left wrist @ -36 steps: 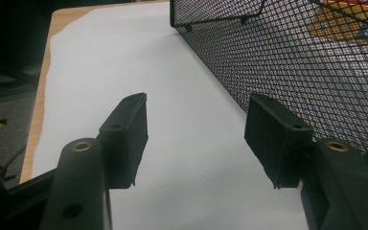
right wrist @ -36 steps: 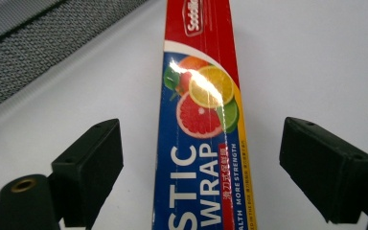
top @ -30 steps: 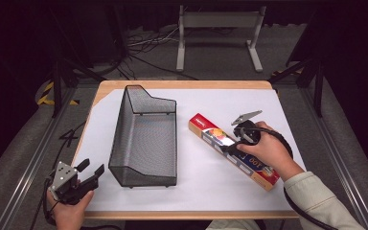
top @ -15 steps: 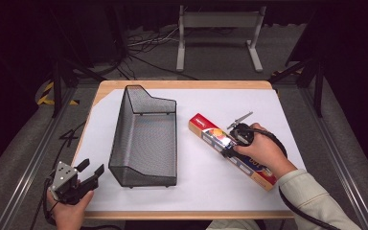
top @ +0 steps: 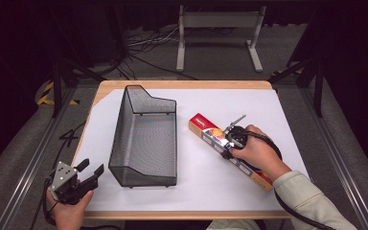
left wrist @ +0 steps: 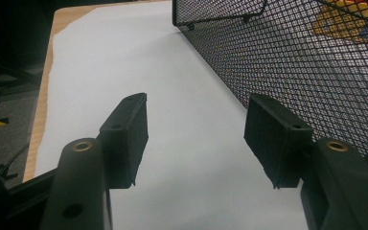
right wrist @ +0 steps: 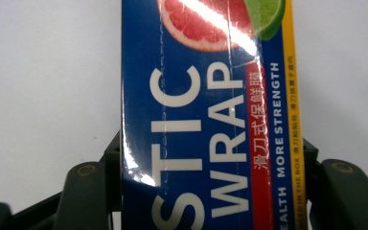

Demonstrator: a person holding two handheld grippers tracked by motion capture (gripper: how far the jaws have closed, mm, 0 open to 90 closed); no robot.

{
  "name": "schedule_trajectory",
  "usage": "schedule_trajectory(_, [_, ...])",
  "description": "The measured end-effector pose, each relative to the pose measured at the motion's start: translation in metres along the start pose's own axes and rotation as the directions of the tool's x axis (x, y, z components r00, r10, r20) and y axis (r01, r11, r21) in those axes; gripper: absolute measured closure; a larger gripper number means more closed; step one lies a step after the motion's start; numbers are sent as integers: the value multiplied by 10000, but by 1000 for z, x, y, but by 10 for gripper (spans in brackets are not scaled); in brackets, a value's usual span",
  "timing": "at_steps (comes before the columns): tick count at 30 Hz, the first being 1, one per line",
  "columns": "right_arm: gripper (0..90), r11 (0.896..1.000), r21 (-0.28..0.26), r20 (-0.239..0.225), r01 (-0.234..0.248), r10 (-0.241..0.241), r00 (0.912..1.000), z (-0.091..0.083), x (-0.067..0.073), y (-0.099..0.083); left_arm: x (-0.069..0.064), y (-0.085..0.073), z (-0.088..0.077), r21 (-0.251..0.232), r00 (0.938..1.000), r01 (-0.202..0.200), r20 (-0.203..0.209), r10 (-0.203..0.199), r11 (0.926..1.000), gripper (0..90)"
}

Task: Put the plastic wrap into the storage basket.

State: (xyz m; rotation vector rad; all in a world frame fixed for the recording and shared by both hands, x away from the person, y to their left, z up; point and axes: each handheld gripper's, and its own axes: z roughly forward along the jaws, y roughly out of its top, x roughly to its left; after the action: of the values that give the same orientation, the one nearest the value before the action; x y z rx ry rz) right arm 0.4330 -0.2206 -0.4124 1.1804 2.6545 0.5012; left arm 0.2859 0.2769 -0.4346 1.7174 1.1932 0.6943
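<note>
Plastic wrap box (right wrist: 211, 120) sits clamped between right tongs (right wrist: 211, 158), just closing; left tongs (left wrist: 196, 129) wide.

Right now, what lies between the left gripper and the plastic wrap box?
The black mesh basket stands between the left gripper and the plastic wrap box, as the high view shows; otherwise only bare white paper.

A wooden table (top: 182, 85) covered by a white sheet (top: 249, 103) stands on grey carpet (top: 24, 143). Beyond its far edge, a metal stand (top: 219, 21) and loose cables (top: 143, 45) sit in dark surroundings.
</note>
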Motion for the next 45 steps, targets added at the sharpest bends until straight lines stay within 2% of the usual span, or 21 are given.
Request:
schedule_trajectory(8, [408, 9981, -507, -164, -350, 342, 9993, -14, 2, 2, 0, 0, 0, -7, 10000, -11, 0, 11, 10000, 415])
schedule_trajectory(12, [407, 9939, -924, -315, -603, 576, 9978, -34, 4, 7, 0, 0, 0, -19, 10000, -23, -7, 23, 10000, 415])
schedule_trajectory(21, [407, 9872, -1395, -316, -774, 737, 9968, -61, 9, 11, 0, 0, 0, -37, 10000, -16, -18, 16, 10000, 416])
schedule_trajectory(29, [406, 9852, -1494, -320, -845, 806, 9962, -75, 14, 17, -1, 1, 0, -31, 10000, -37, -21, 37, 10000, 416])
schedule_trajectory(33, [406, 9835, -1425, -598, -1115, 1039, 9928, -78, 21, 25, -1, 0, 0, -15, 10000, -50, -20, 50, 10000, 416])
schedule_trajectory(39, [406, 9853, -1310, -662, -1099, 1019, 9926, -80, 35, 42, 1, -2, -4, -47, 9999, 4, -106, -4, 10000, 416])
schedule_trajectory(45, [406, 9847, -1182, -792, -1283, 1195, 9897, -82, 52, 63, 2, -5, -10, -79, 9996, 77, -259, -79, 9999, 416])
